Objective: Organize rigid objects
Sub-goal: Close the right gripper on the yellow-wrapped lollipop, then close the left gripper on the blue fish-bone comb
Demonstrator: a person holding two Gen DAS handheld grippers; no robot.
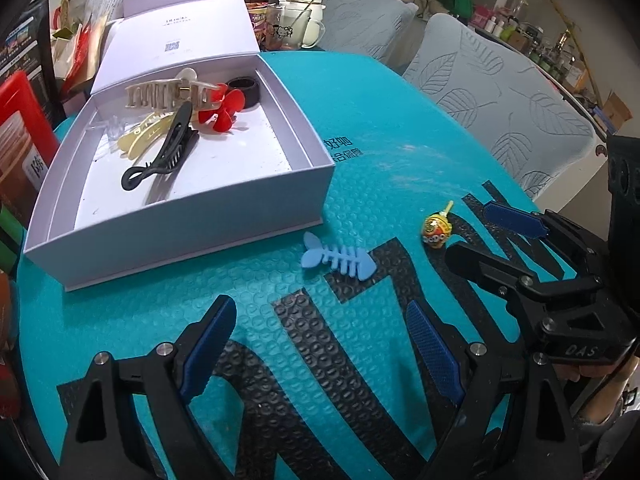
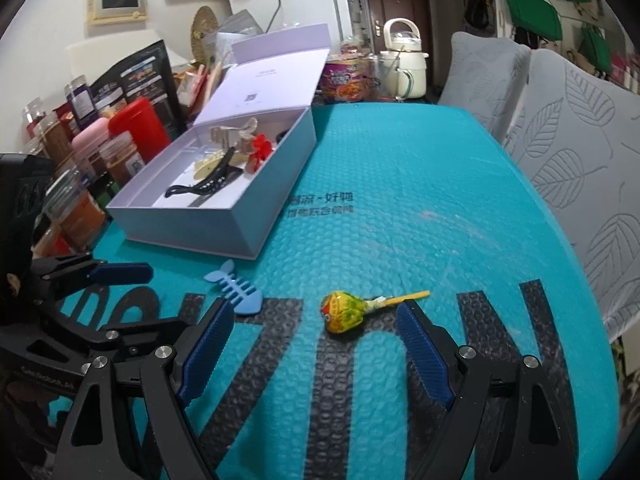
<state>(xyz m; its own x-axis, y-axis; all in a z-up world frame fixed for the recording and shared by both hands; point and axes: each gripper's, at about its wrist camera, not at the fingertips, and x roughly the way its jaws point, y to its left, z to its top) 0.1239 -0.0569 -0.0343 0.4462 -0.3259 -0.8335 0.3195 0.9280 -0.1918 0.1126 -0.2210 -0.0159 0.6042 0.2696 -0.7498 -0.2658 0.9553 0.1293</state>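
Hovering both grippers over the teal bubble mat [image 1: 360,184], nothing held. Left gripper [image 1: 320,344] jaws spread wide, empty; blue fishbone clip [image 1: 338,261] lies on the mat ahead of it, just off the near corner of the white box [image 1: 224,216]. Right gripper [image 2: 316,344] also spread, empty; wrapped lollipop [image 2: 344,312] sits on the mat just past its fingertips, stick pointing right. Box is open, already holding a beige claw clip [image 1: 172,94], black clip [image 1: 164,152] and red piece [image 1: 220,110].

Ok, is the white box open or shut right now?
Open. The white box has its lid folded back behind it, and hair clips lie exposed inside.
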